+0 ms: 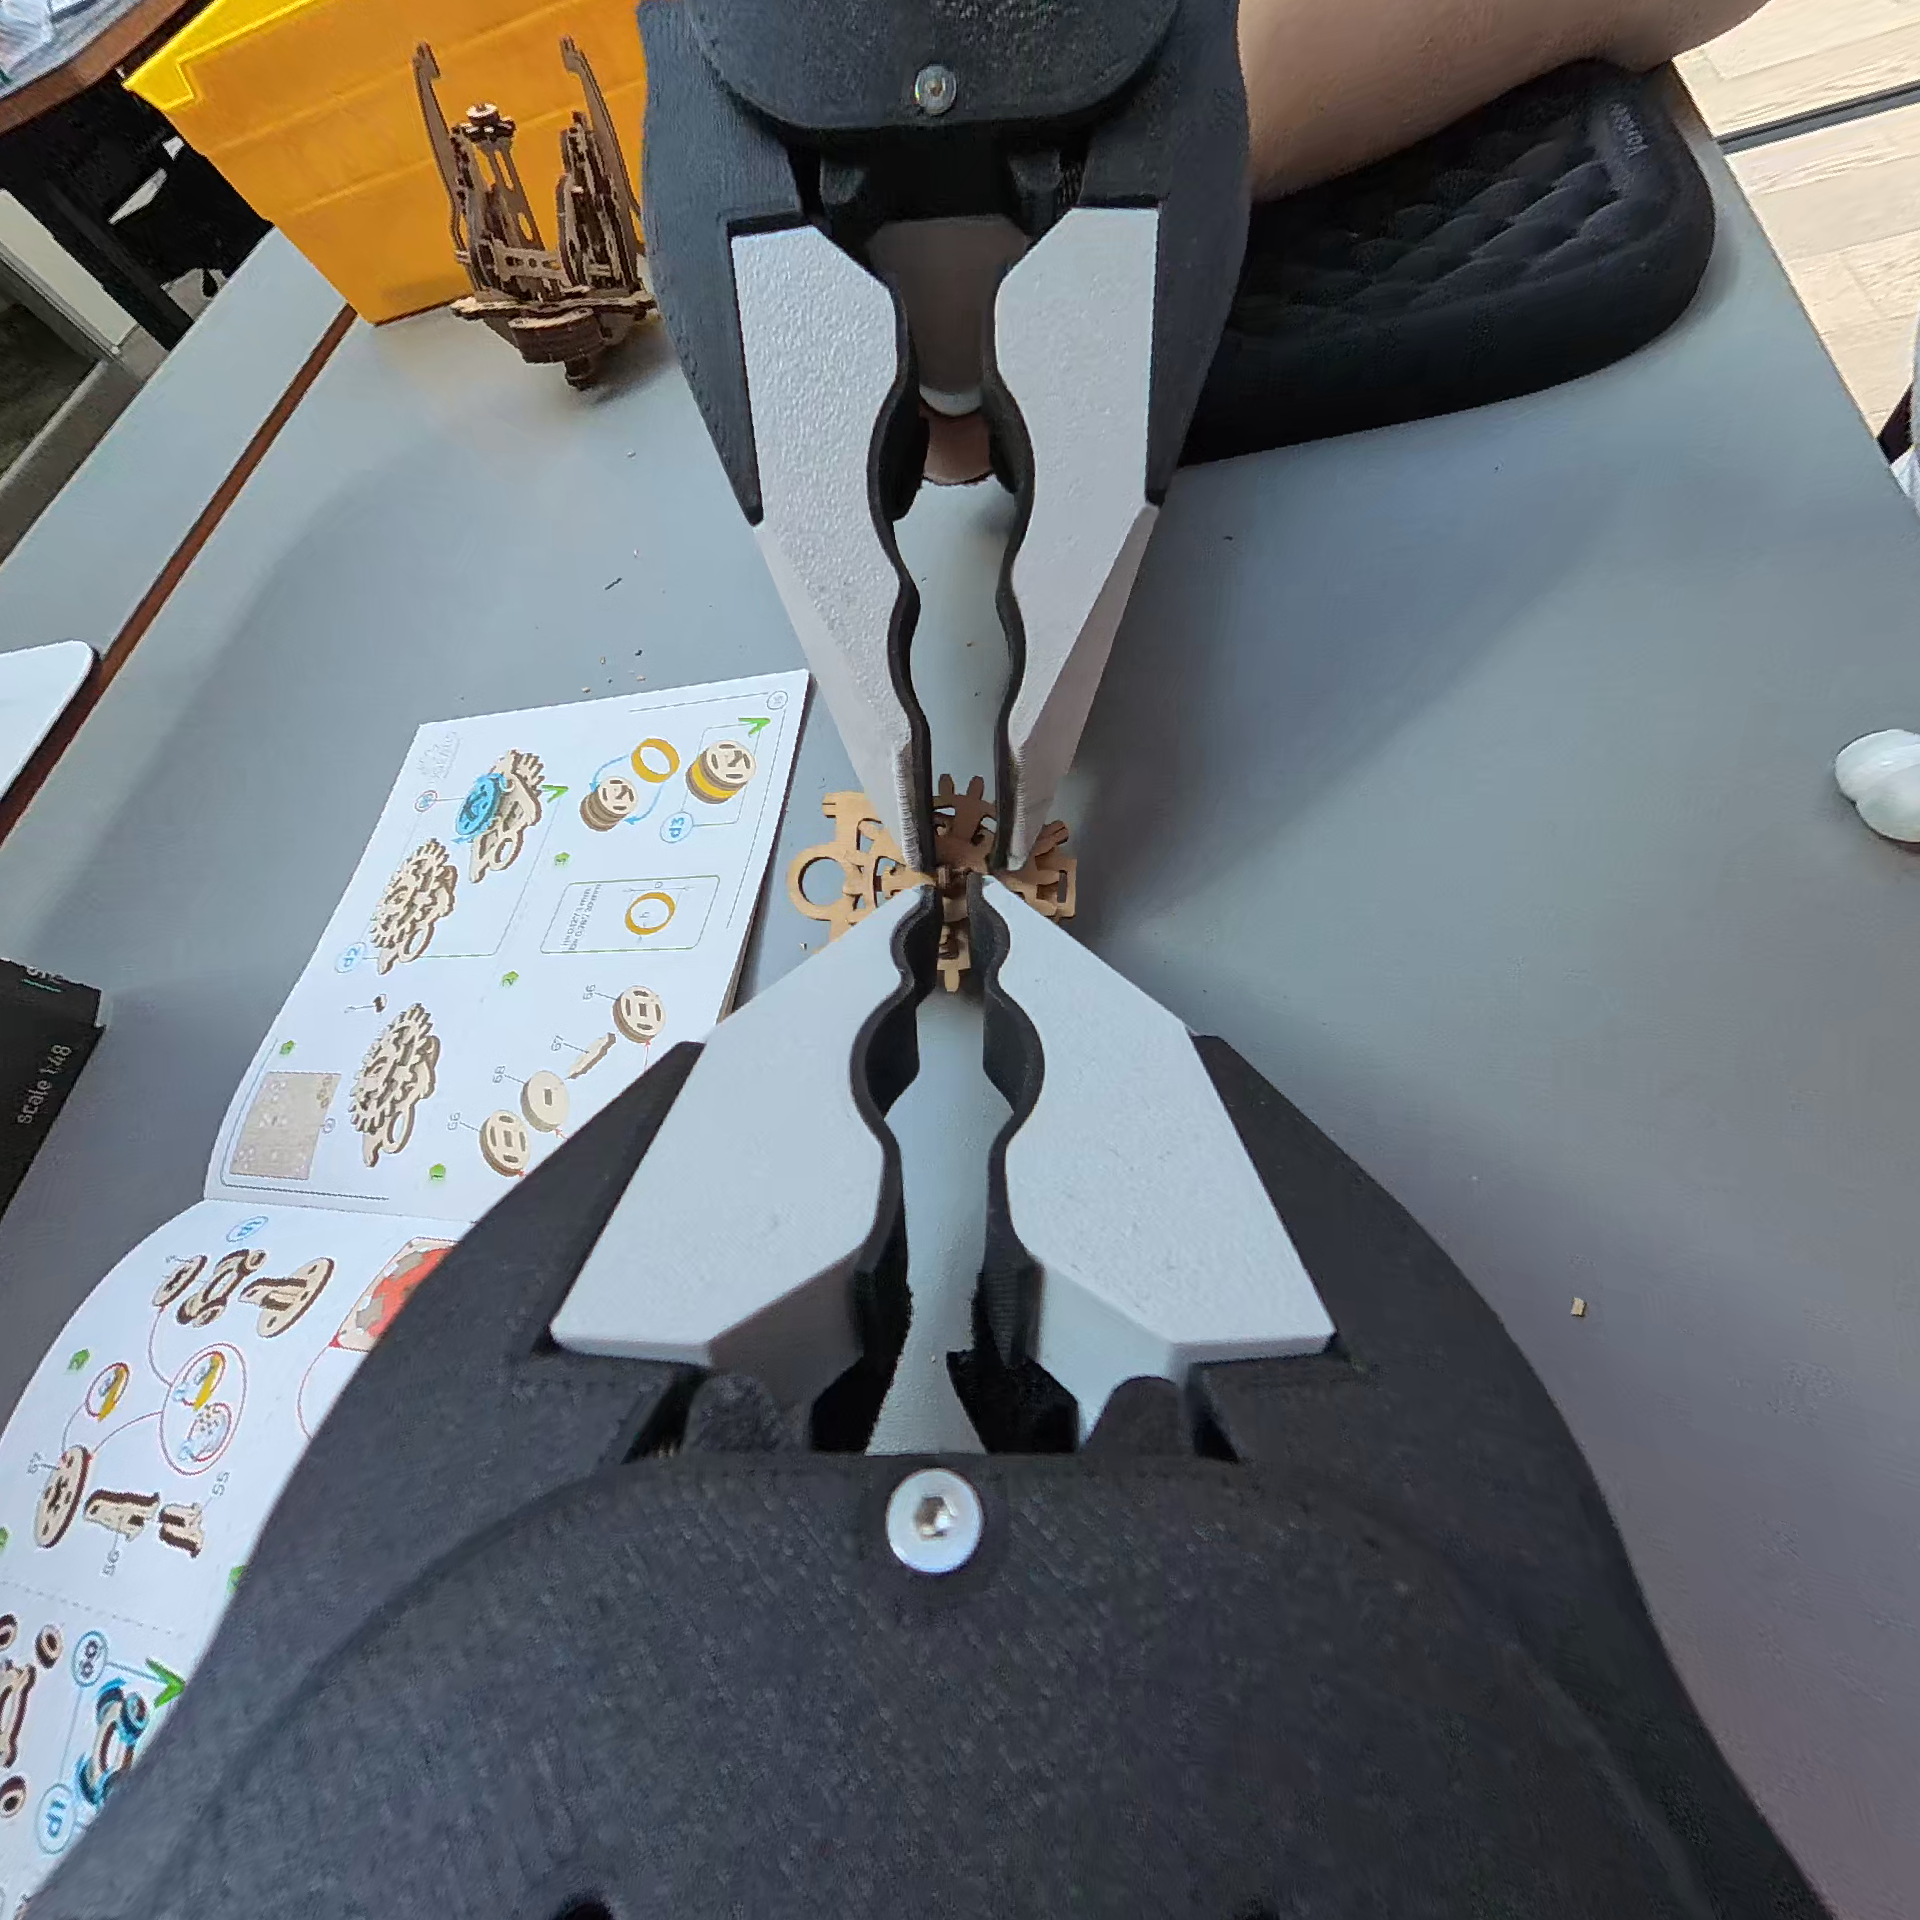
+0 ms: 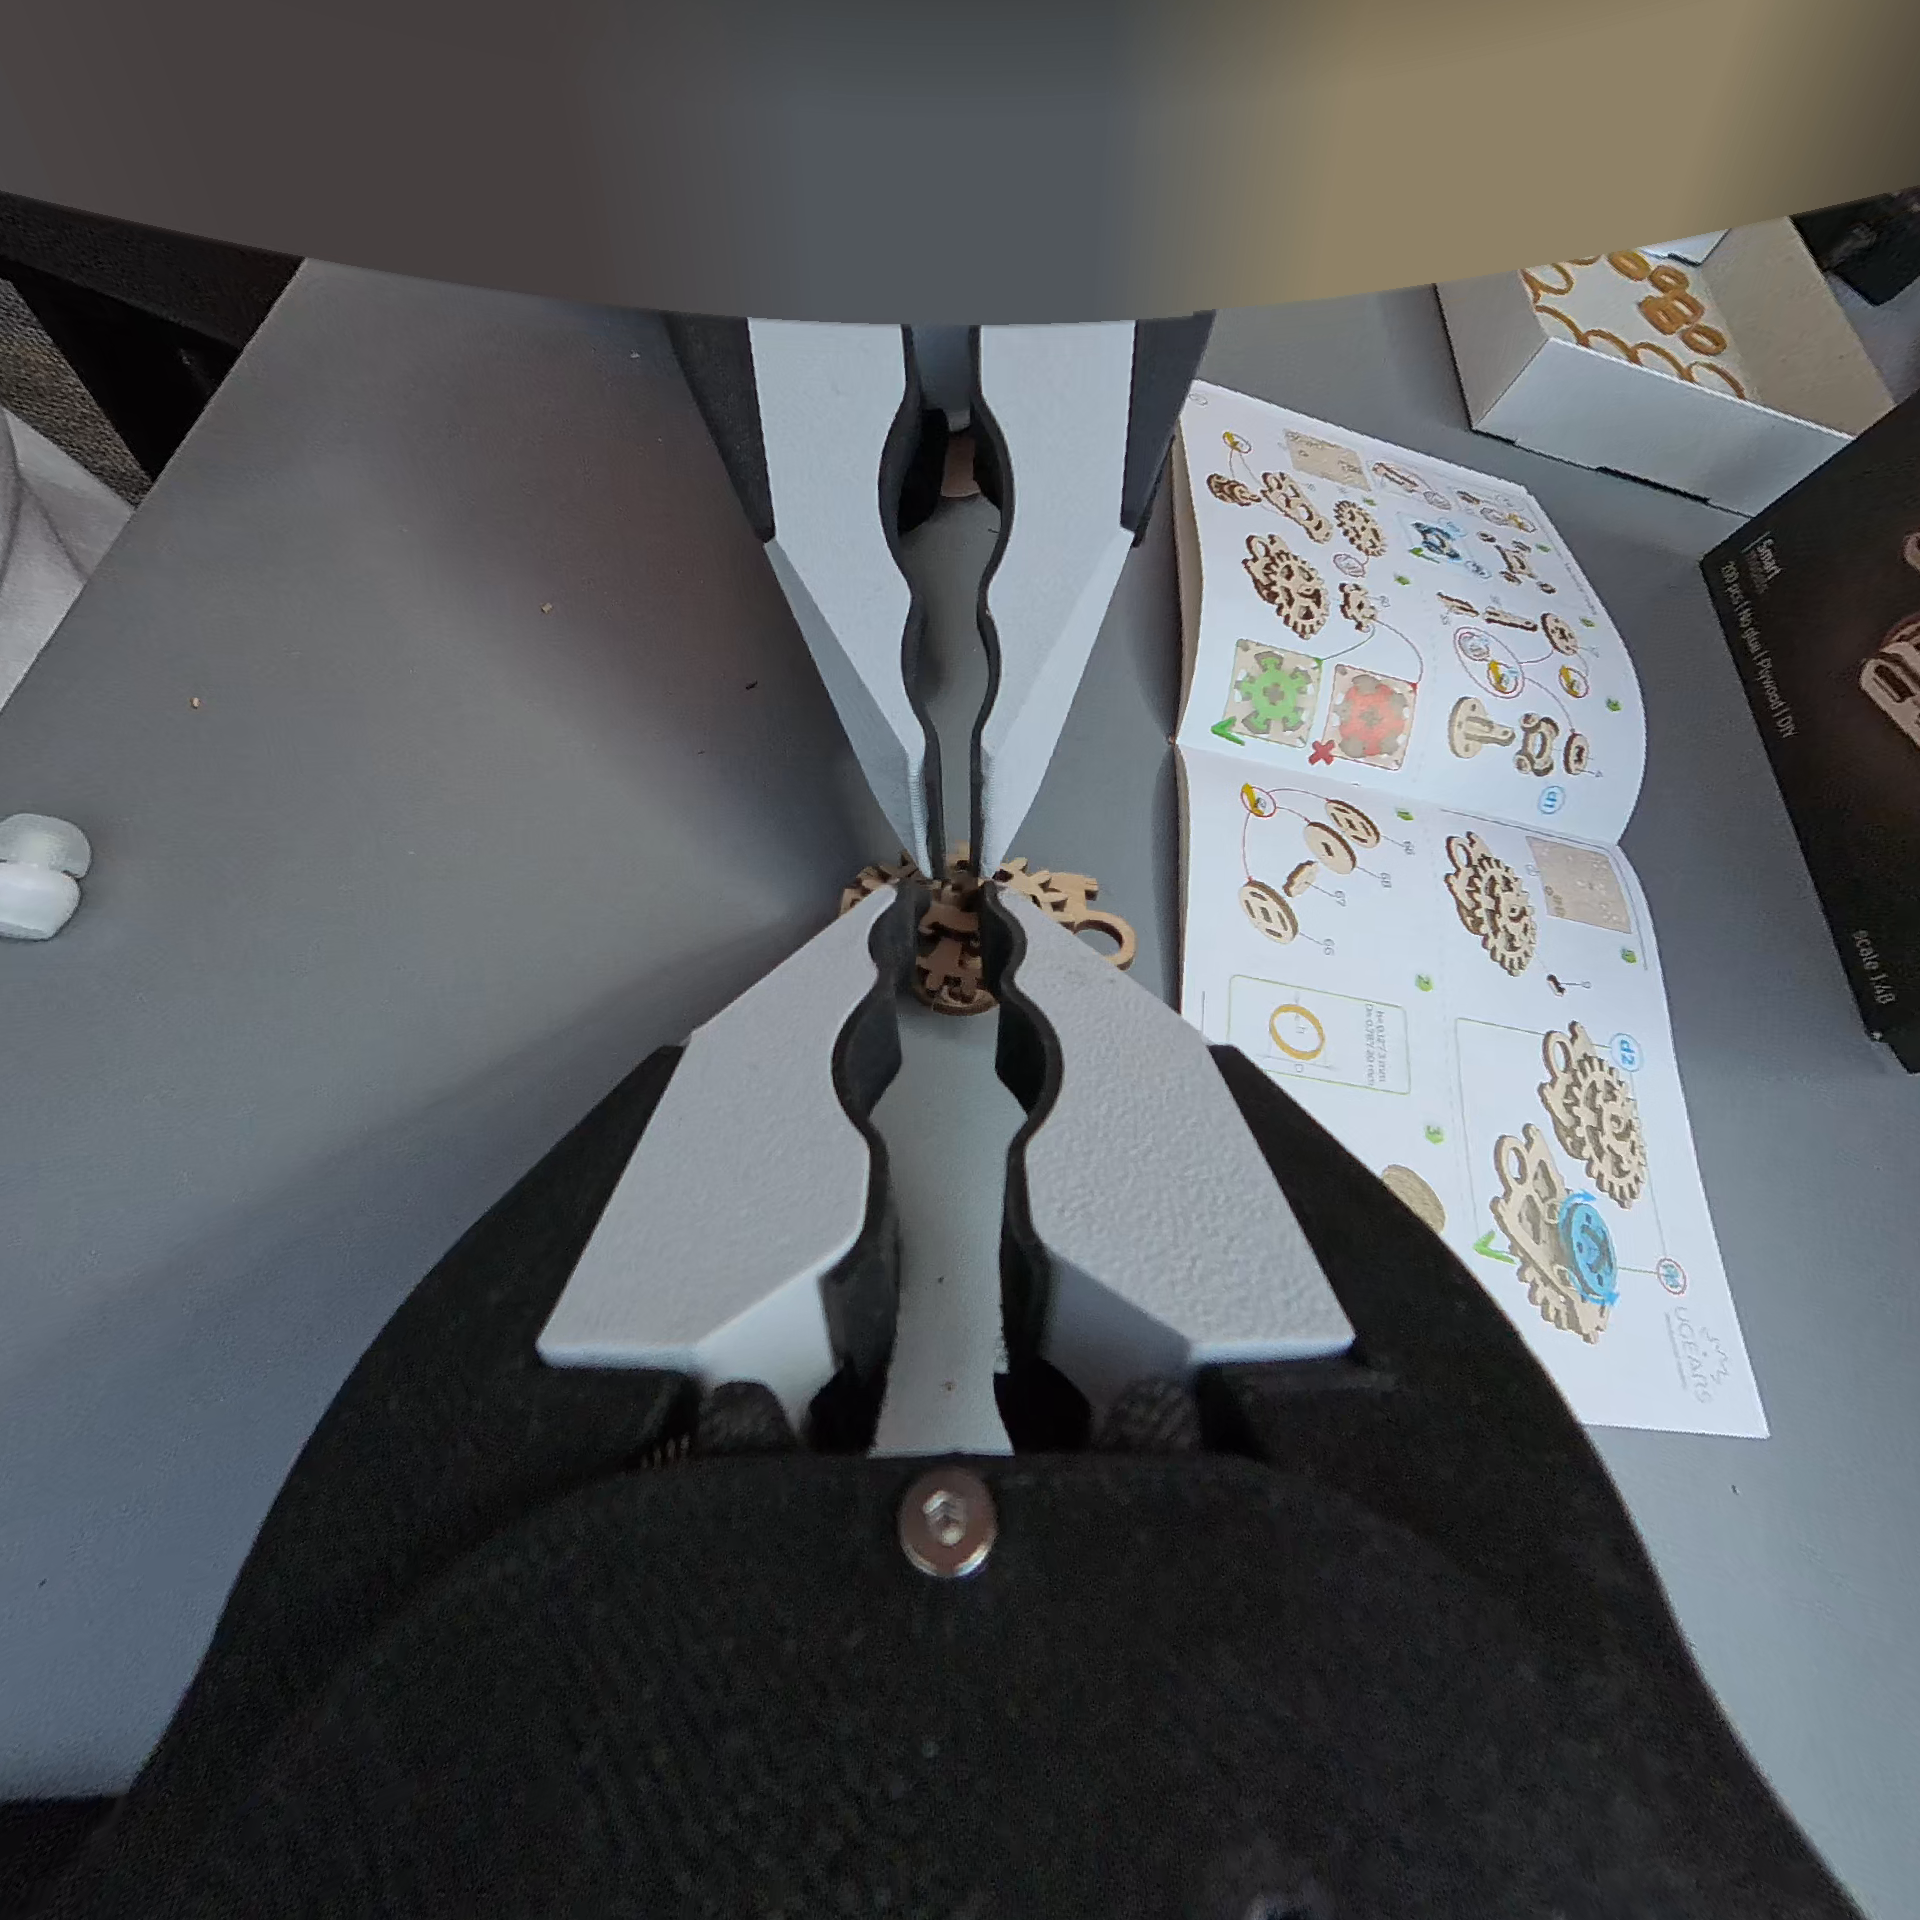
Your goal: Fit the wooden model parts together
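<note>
A small light wooden assembly (image 1: 1044,873) of flat gear-like parts is held just above the grey table (image 1: 1455,987) between both grippers, which meet tip to tip. My left gripper (image 1: 951,899) comes from the bottom of the left wrist view and is shut on the assembly's middle. My right gripper (image 1: 961,821) faces it from the top and is shut on the same assembly. In the right wrist view, my right gripper (image 2: 948,906) pinches a toothed wooden part (image 2: 951,961), and the left gripper (image 2: 951,852) grips from the far side. The fingers hide most of the joint.
An open instruction booklet (image 1: 499,935) (image 2: 1455,883) lies beside the grippers. A dark finished wooden model (image 1: 530,229) stands before a yellow bin (image 1: 343,135). A black cushion (image 1: 1455,270), a small white object (image 1: 1881,795), a black box (image 2: 1829,727) and a white box (image 2: 1642,364) ring the work area. Both grippers' tips are close together, under 4 cm apart.
</note>
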A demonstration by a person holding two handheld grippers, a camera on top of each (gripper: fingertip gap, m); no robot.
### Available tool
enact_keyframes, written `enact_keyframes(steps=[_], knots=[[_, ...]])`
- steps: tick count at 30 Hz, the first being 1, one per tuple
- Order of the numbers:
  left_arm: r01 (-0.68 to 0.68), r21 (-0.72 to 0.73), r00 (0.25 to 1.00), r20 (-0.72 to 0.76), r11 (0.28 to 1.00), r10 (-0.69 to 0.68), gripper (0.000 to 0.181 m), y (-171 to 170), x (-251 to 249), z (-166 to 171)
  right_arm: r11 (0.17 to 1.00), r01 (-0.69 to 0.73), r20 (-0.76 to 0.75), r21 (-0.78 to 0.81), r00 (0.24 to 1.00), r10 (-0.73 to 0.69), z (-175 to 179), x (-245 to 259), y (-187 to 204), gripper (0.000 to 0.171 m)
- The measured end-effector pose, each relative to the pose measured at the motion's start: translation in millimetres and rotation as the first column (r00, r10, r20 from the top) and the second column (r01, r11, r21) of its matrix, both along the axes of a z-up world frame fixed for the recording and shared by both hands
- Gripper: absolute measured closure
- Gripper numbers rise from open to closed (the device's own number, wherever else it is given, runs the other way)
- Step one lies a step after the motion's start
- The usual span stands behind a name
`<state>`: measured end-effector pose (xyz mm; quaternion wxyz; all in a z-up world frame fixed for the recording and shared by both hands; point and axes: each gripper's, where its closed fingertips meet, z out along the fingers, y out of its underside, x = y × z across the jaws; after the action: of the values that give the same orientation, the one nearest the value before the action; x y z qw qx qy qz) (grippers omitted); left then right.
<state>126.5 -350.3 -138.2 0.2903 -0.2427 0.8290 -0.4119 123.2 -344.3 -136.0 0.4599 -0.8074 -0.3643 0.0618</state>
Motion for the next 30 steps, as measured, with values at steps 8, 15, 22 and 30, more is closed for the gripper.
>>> enact_keyframes(steps=[8,15,22,30], knots=[[-0.006,0.001,1.0,-0.004,1.0,0.006,0.179,0.5,0.8,-0.6,0.999,0.026,-0.044,-0.028,0.999,-0.028,0.1,2.7,1.4,0.162],[-0.008,0.001,1.0,-0.004,1.0,0.008,0.175,0.6,1.4,-0.6,0.999,0.023,-0.088,-0.047,0.996,-0.027,0.3,2.1,1.0,0.163],[-0.007,-0.008,1.0,-0.016,1.0,0.007,0.179,0.8,1.7,-0.6,0.998,0.036,-0.103,-0.054,0.994,-0.042,0.3,3.8,2.3,0.165],[-0.014,-0.016,1.0,-0.024,1.0,0.014,0.177,0.2,2.1,-0.4,1.0,0.023,-0.051,-0.019,0.998,-0.024,0.1,4.0,2.8,0.165]])
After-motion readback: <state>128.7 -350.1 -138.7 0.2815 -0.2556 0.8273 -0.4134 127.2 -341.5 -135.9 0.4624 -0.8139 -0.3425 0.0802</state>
